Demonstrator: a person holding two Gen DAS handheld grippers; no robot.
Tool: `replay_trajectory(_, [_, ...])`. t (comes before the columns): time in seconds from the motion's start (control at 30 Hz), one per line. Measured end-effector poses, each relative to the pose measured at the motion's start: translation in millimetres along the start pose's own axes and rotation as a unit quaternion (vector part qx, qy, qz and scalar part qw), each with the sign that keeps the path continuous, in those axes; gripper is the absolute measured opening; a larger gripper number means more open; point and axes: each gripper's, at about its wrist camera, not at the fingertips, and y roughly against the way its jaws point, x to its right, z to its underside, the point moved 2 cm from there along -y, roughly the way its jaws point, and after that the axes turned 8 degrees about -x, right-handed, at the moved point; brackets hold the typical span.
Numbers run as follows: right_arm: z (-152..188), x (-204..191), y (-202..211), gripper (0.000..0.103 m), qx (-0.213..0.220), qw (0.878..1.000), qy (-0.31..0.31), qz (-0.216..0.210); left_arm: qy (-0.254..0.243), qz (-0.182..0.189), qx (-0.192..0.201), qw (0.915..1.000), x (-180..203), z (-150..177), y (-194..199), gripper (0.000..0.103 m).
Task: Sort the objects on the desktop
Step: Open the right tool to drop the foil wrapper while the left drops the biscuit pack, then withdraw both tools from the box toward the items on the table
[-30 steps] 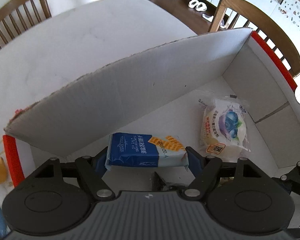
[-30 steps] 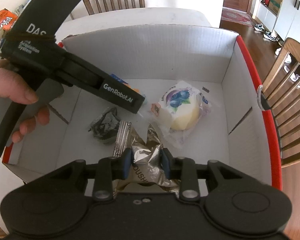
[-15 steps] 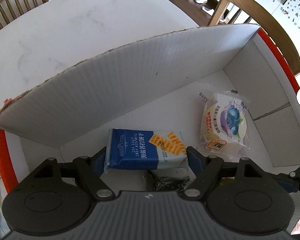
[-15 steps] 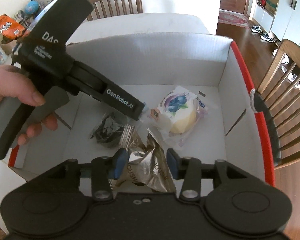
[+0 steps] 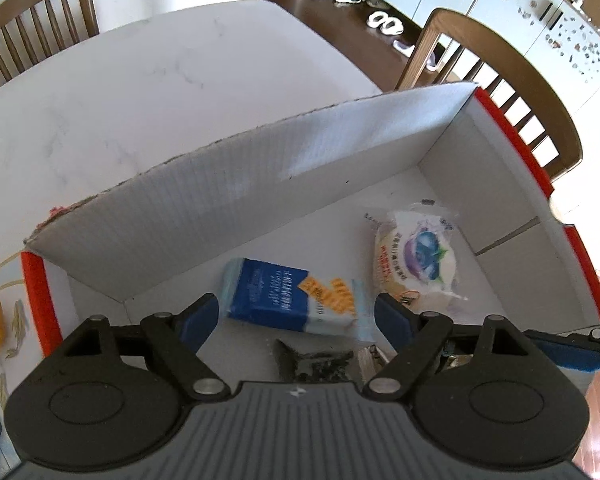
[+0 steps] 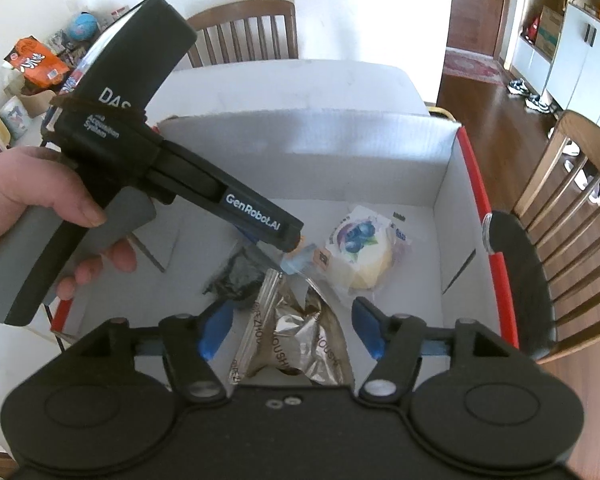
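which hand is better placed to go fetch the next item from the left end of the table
Left. The left gripper, jaws opening clear of the blue packet, sits nearer the orange snack bag; the right gripper is opening over the foil packet.

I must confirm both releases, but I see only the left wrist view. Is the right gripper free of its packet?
Observer: Yes. The right gripper is opening, and its blue pads stand clear on both sides of the silver foil packet, which lies on the floor of the box.
Operator: What lies beyond that packet?
Observer: A crumpled black wrapper to its left, and the blueberry bun further back on its right.
Operator: Who holds the left gripper?
Observer: A bare hand holds its grey handle, above the left side of the box. The left gripper is opening too, and its pads do not touch the blue packet.
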Motion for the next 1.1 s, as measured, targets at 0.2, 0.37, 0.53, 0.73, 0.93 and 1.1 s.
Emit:
replay_trajectory(0.2, [8.4, -4.2, 17.9, 0.073, 0.018, 1.000, 0.003, 0.006, 0.000, 0.015, 0.024, 0.9996, 8.9, 7.0, 33.7, 0.092])
replay_trajectory(0.37, [14.1, -4.8, 36.2, 0.074, 0.035, 0.999, 0.002, 0.003, -0.003, 0.023, 0.048, 0.9986, 12.3, 9.4, 44.3, 0.099])
replay_trajectory(0.53, [17.9, -5.4, 53.4, 0.074, 0.050, 0.999, -0.001, 0.008, 0.010, 0.037, 0.068, 0.9970, 10.0, 17.3, 62.1, 0.099])
replay_trajectory(0.73, [23.8, -9.3, 73.0, 0.077, 0.068, 0.998, 0.003, 0.009, 0.012, 0.040, 0.106, 0.9935, 8.6, 29.8, 88.4, 0.103])
replay_trajectory(0.93, [26.7, -16.9, 86.8, 0.080, 0.086, 0.996, -0.001, 0.013, 0.021, 0.042, 0.144, 0.9885, 0.6, 47.9, 114.8, 0.103])
replay_trajectory(1.1, [30.6, -30.2, 93.8, 0.082, 0.097, 0.995, -0.010, 0.020, 0.019, 0.059, 0.162, 0.9848, -10.0, 63.9, 131.6, 0.103])
